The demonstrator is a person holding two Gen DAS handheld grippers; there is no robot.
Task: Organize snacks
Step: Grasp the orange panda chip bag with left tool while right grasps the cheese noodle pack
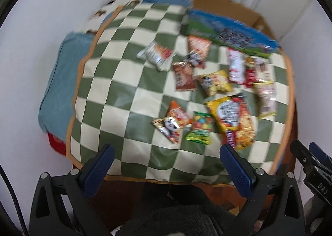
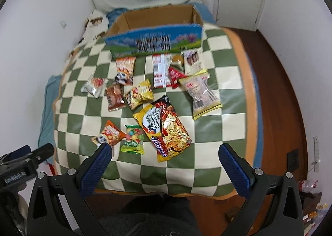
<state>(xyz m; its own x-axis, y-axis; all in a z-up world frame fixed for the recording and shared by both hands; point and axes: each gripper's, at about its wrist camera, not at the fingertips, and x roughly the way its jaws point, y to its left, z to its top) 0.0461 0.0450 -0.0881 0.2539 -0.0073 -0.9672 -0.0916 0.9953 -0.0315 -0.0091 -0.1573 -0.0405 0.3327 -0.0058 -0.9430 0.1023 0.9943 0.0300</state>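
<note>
Right wrist view: beyond the right gripper [image 2: 164, 158], spread wide and empty, sits the cardboard box [image 2: 157, 28], then the noodle packet [image 2: 164, 125] just ahead. Left gripper [image 1: 166, 160] gapes empty too. Best approach: pinch the packet's edge, lift flat.

The left gripper [image 1: 167, 156] is hovering with jaws spread wide, holding nothing. The right gripper [image 2: 164, 154] is hanging likewise agape and empty, showing at four o'clock in the left wrist view.
</note>
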